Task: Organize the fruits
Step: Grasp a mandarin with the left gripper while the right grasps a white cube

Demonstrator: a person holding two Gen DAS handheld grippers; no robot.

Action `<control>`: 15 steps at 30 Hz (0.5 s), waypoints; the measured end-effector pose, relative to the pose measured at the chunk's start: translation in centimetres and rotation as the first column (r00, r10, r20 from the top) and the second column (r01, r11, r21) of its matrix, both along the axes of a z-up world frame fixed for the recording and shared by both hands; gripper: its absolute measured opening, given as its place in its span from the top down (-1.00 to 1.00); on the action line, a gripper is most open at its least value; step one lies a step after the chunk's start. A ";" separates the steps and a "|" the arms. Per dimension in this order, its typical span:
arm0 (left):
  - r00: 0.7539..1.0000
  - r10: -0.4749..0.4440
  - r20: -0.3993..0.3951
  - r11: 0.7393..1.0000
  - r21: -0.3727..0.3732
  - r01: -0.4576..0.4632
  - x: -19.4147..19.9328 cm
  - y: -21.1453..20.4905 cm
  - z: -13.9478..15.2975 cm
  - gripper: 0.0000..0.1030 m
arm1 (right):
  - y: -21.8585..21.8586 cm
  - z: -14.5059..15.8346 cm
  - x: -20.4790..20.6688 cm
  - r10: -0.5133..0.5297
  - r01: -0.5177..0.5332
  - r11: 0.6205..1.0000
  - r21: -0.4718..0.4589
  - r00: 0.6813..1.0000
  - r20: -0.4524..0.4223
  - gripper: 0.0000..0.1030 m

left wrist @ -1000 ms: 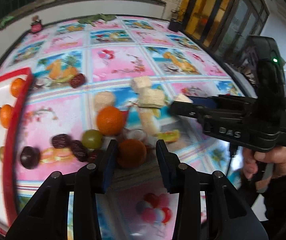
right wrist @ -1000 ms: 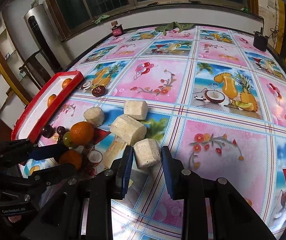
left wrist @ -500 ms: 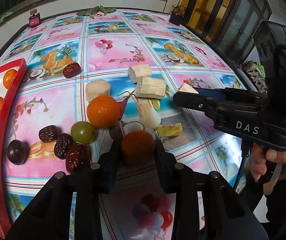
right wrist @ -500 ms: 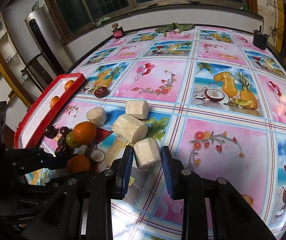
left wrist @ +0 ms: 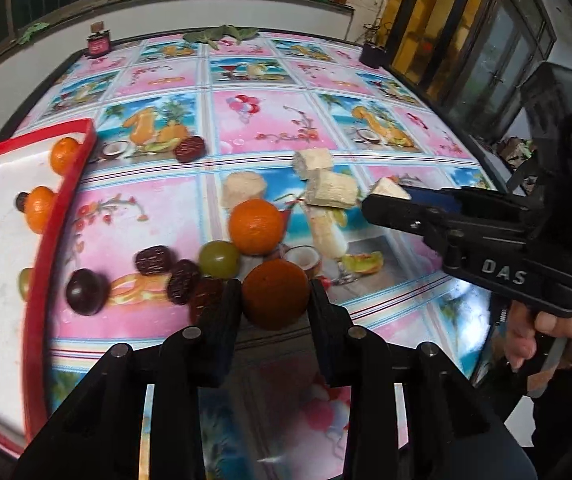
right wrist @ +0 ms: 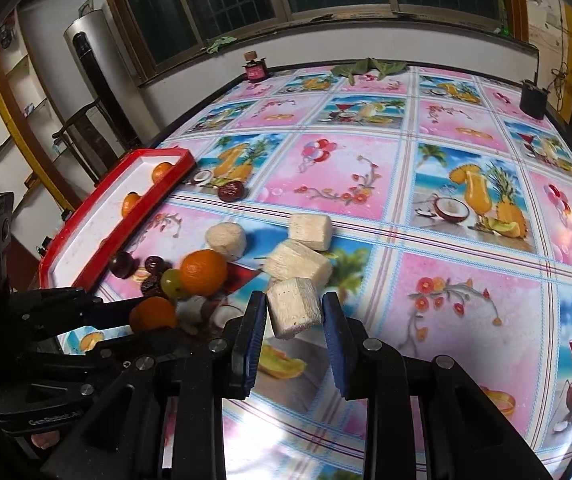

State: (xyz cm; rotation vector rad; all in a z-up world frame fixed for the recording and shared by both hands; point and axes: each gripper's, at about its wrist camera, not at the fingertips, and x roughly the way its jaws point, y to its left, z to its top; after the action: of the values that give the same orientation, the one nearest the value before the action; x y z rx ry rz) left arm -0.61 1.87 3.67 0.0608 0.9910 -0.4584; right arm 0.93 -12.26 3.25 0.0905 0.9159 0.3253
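- The left tongs (left wrist: 274, 294) are clamped on a small orange (left wrist: 276, 295), gripped at its widest girth, low over the surface (left wrist: 385, 92) beside the fruit pile.
- The right tongs (right wrist: 293, 312) are clenched on a pale cut chunk (right wrist: 293, 312), flat faces against the pads.
- The orange is judged light, firm and round, so a roll out of a loose pinch is the risk; a centred squeeze is wanted.
- The chunk looks fibrous and stiff, perhaps crumbly at the corners.
- The red tray (left wrist: 68, 196), already holding oranges, waits at the left.
- Compared with a second ago, the left jaws have just been closing, and the orange once loose between them is now pressed; the right grip is unchanged.
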 end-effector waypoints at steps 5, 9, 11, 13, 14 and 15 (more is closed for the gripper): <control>0.999 0.039 0.010 0.999 0.006 -0.039 0.1 1.4 0.3 0.41 | 1.3 0.7 -0.2 0.023 -0.023 1.000 0.000 1.000 0.015 0.43; 0.998 0.056 0.025 0.998 0.012 -0.057 0.2 2.5 0.8 0.41 | 2.6 0.9 0.0 0.051 -0.051 0.999 -0.001 0.999 0.014 0.43; 0.997 0.070 0.033 0.997 0.013 -0.070 0.2 3.3 1.1 0.41 | 3.3 1.2 0.0 0.061 -0.061 0.998 -0.003 0.998 0.018 0.43; 0.996 0.085 0.036 0.996 0.017 -0.086 0.3 4.0 1.3 0.41 | 4.1 1.5 0.1 0.075 -0.075 0.997 -0.004 0.997 0.024 0.43; 0.995 0.096 0.040 0.995 0.020 -0.097 0.3 4.5 1.4 0.41 | 4.4 1.7 0.2 0.081 -0.080 0.997 -0.005 0.996 0.026 0.43; 0.994 0.103 0.042 0.994 0.022 -0.104 0.3 4.8 1.5 0.41 | 4.7 1.8 0.2 0.087 -0.087 0.996 -0.005 0.996 0.028 0.43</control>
State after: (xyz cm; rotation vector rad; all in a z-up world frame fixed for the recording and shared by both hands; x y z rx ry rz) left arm -0.26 6.69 5.15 0.0406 0.9545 -0.3491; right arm 1.16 -7.53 5.04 0.0427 0.8937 0.4046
